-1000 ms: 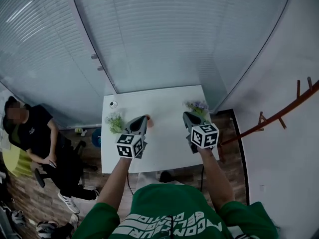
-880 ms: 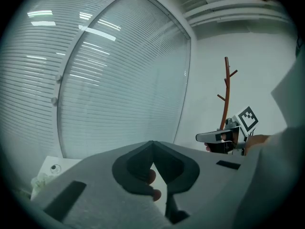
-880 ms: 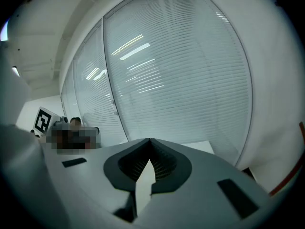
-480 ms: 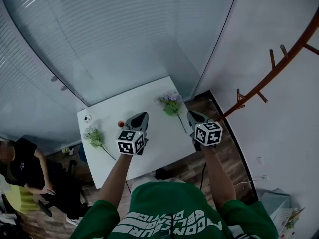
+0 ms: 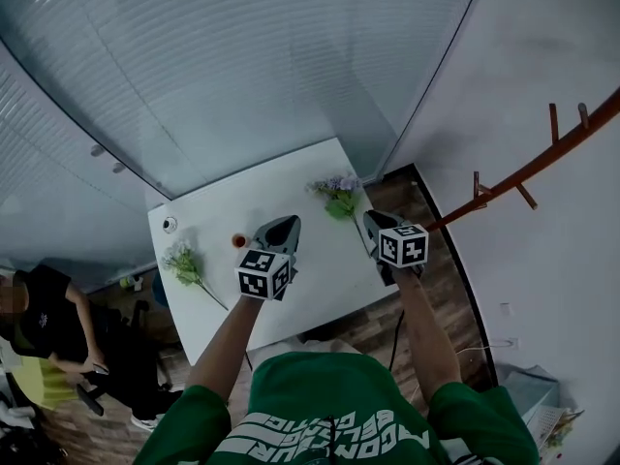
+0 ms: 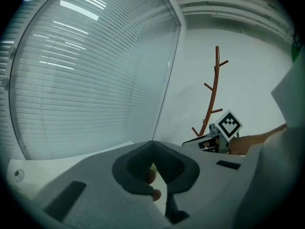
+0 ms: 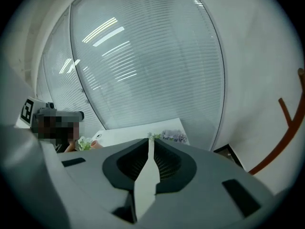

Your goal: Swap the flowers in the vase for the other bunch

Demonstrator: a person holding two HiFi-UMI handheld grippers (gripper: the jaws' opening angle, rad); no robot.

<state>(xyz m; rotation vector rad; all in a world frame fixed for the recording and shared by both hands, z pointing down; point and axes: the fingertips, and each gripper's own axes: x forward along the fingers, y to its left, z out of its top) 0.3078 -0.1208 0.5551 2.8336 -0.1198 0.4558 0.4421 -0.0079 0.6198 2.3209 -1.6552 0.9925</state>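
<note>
A pale green-white flower bunch (image 5: 182, 263) lay at centre left on the white table (image 5: 320, 252), just left of a small orange vase (image 5: 238, 241). A purple flower bunch (image 5: 337, 195) lay further right. The left gripper (image 5: 288, 223) and right gripper (image 5: 369, 219) hovered with jaws pressed together, holding nothing. This seemed the approach step; next, one gripper would need to open over a stem.

Your left gripper (image 5: 288, 224) over white table (image 5: 321, 281), just right of small orange vase (image 5: 238, 241). Right gripper (image 5: 370, 220) near purple bunch (image 5: 337, 191). White bunch (image 5: 180, 260) lying far left.
</note>
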